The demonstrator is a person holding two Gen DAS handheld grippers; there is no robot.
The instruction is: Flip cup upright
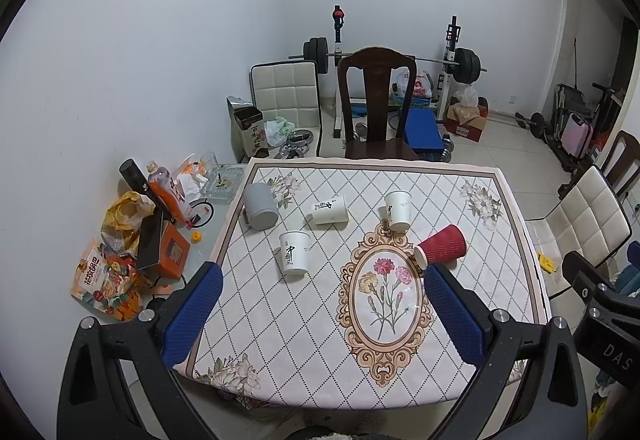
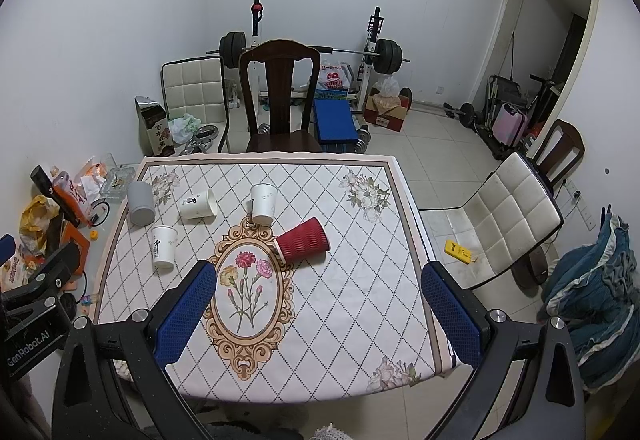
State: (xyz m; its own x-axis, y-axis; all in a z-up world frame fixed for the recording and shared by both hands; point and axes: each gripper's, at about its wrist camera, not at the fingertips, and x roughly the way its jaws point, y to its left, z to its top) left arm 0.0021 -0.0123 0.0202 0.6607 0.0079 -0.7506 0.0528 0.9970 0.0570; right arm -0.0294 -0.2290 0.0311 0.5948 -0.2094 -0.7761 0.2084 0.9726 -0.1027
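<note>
A red ribbed paper cup (image 1: pixel 441 245) (image 2: pixel 303 239) lies on its side right of centre on the table. A white printed cup (image 1: pixel 329 209) (image 2: pixel 199 204) lies on its side behind. Two white cups (image 1: pixel 294 253) (image 1: pixel 398 211) stand rim down; they also show in the right wrist view (image 2: pixel 163 246) (image 2: pixel 263 203). A grey cup (image 1: pixel 260 205) (image 2: pixel 141 203) stands rim down at the far left. My left gripper (image 1: pixel 322 286) is open and empty above the near table. My right gripper (image 2: pixel 318 282) is open and empty, near the front edge.
The tablecloth (image 1: pixel 472 304) has a floral oval in the middle. Snack bags, boxes and bottles (image 1: pixel 152 224) crowd a side surface at the left. A dark wooden chair (image 1: pixel 376 100) stands behind the table, a white padded chair (image 2: pixel 504 216) at the right.
</note>
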